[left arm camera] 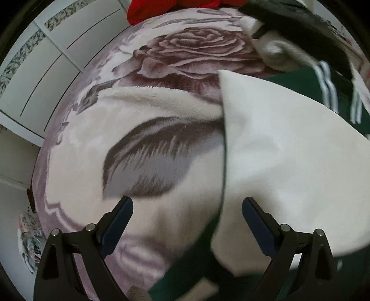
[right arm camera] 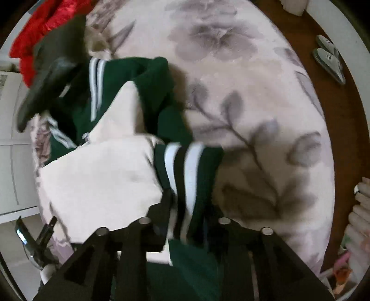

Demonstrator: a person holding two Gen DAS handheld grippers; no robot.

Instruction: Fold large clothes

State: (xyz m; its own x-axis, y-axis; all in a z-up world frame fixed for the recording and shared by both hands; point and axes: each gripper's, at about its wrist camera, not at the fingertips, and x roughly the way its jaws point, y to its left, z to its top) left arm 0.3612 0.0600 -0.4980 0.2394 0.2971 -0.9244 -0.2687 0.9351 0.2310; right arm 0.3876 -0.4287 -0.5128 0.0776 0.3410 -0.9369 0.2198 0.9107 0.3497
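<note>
Right tongs clamp the soft, limp green jacket at its striped cuff; left tongs spread, empty.

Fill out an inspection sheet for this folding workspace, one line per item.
Surface: plush floral blanket over a bed.
Job's things: green garment with white stripes, its cream lining turned outward, lying crumpled.
Clutter: red garment and a dark item at the far edge.
Grippers: left gripper open above the lining's edge, holding nothing; right gripper with jaws closed on the striped green fabric.
Cables: nothing seen.
Surroundings: white cabinet doors; slippers on a brown floor.
</note>
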